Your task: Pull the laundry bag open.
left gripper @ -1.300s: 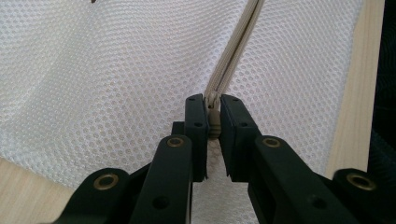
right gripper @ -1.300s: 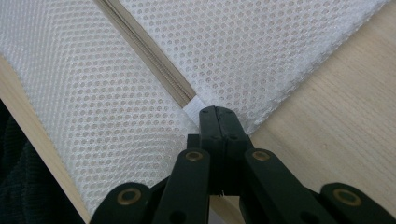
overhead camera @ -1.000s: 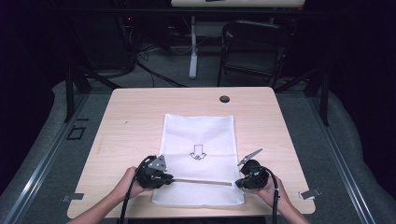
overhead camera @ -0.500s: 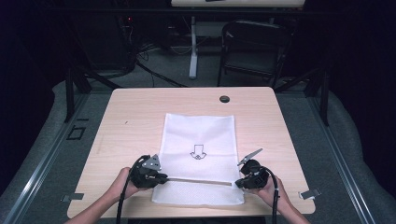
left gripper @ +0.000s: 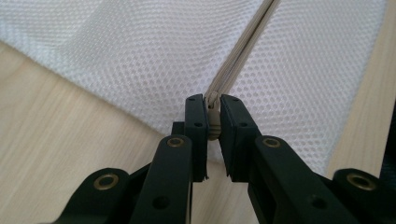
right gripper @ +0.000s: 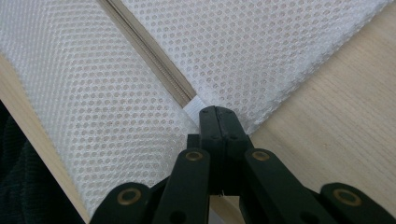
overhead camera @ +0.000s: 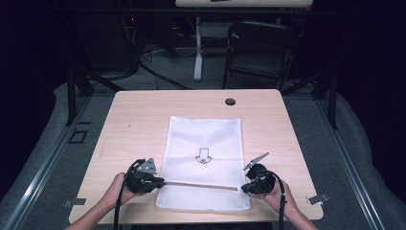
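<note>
A white mesh bag (overhead camera: pixel 203 139) with a black arrow mark lies flat in the middle of the wooden table (overhead camera: pixel 139 120). A beige zipper (overhead camera: pixel 201 184) runs across its near end. My left gripper (overhead camera: pixel 160 182) sits at the zipper's left end, shut on the beige zipper pull (left gripper: pixel 214 119). The zipper tape (left gripper: pixel 243 51) stretches away from it over the mesh. At the zipper's right end my right gripper (overhead camera: pixel 243 188) is shut on the bag's edge by a small white tab (right gripper: pixel 192 106), where the zipper (right gripper: pixel 149 51) stops.
A small black round cap (overhead camera: pixel 230 101) sits near the table's far edge. A dark folding chair (overhead camera: pixel 261 48) and a white post stand behind the table. Metal clips (overhead camera: pixel 317 199) mark the front corners. Bare wood lies on both sides of the bag.
My left gripper has slid to the left along the zipper line with the pull in it. The right gripper has stayed at the bag's right edge.
</note>
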Available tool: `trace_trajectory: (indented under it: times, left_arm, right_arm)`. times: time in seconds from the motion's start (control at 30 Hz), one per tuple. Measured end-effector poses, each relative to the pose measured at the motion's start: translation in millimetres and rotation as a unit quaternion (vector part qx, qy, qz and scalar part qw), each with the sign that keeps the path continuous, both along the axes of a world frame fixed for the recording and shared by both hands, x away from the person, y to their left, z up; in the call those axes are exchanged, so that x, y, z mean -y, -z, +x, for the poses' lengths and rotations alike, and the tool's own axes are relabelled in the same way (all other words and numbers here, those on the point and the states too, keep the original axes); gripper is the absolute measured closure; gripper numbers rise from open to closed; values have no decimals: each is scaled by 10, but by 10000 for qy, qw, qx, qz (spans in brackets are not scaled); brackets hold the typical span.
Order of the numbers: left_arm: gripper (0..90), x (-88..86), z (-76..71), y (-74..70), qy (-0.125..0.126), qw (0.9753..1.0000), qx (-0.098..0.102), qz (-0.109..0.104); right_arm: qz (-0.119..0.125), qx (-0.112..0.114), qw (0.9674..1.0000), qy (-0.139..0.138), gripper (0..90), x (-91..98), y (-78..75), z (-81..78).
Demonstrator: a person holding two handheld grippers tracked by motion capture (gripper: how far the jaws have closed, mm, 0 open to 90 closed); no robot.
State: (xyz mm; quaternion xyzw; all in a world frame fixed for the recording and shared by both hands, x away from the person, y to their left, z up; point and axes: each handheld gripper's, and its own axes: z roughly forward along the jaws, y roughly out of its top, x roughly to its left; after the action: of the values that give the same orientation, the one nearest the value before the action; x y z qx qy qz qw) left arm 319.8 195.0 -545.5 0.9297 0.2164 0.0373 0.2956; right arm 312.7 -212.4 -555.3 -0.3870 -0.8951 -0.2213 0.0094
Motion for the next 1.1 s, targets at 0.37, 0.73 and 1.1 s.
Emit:
trace_trajectory:
  times: [0.37,0.73,1.1]
  left_arm:
    - [825,-184,-16,19,-243,9997,-37,41]
    - [825,-176,-47,63,-301,9993,-160,126]
    - [811,-167,-17,55,-529,9980,-356,28]
  right_arm:
    - [15,6,10000,9,900,-1,2,1]
    - [-21,35,10000,-50,900,-1,1,5]
    - [-6,100,9998,-166,860,-6,-12,4]
